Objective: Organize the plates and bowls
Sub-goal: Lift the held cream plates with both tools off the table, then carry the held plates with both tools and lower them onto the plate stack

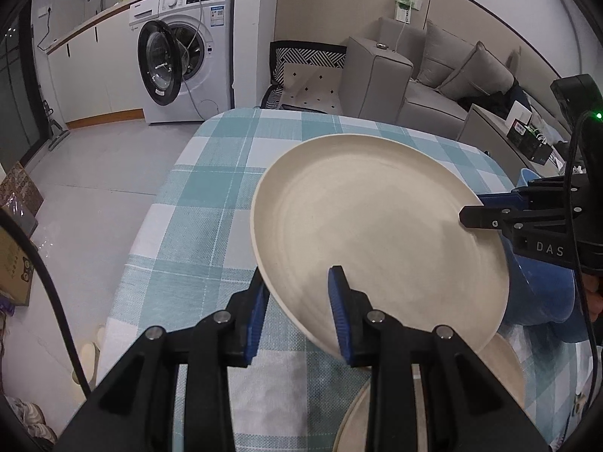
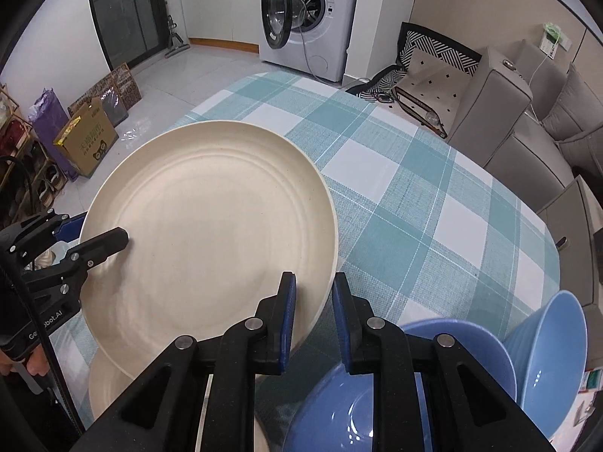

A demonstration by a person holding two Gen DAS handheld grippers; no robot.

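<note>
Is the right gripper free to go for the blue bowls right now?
Probably not yet. The right gripper straddles the rim of the cream plate, which the left gripper also holds. The blue bowls sit just beside it, unobstructed.

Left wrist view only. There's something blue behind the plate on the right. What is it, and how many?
Observer: Two blue bowls. The upright bowl sits just under the right hand-held gripper, and the tilted bowl is to its right.
Operator: Is the right one actually on the rim?
Observer: Yes. Its own camera shows the plate rim passing between its two fingers.
Operator: How does my grip look from that side?
Observer: The left hand-held gripper has one finger on top of the plate and its blue pad outside the rim.
</note>
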